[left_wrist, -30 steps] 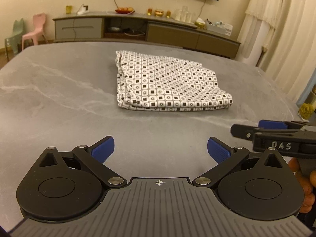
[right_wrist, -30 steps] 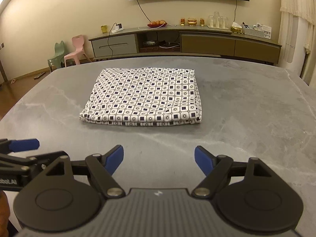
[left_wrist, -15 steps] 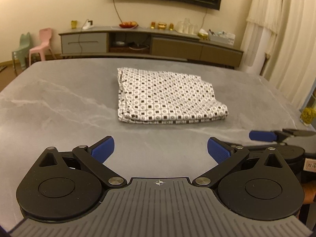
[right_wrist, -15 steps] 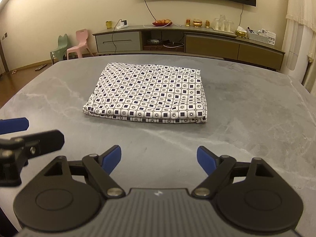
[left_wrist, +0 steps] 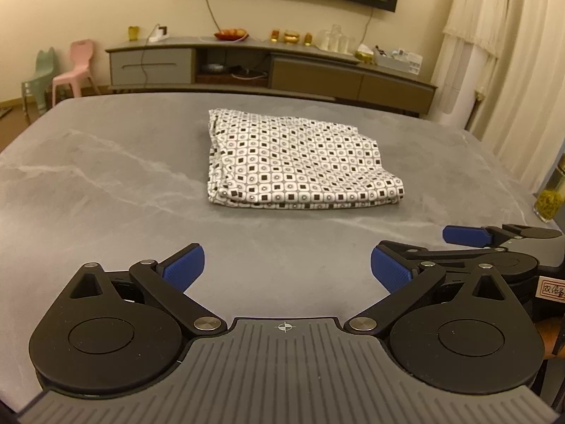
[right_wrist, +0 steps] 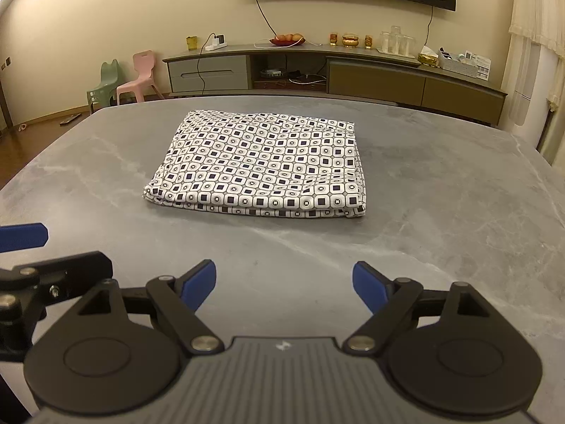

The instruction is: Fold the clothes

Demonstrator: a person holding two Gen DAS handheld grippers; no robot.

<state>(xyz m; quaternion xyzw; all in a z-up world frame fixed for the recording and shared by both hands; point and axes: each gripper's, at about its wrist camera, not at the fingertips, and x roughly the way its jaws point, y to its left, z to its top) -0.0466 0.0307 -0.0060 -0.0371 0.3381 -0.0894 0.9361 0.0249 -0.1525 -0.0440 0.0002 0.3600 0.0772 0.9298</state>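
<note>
Beyond both gaping tongs (right_wrist: 283, 282), folded garment (right_wrist: 261, 166) on table (right_wrist: 459, 194).

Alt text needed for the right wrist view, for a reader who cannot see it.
A folded patterned cloth lies flat on a grey marble table, untouched. The right gripper is open and empty in the foreground, short of the cloth, with the left gripper at the left edge. A sideboard stands behind.
</note>
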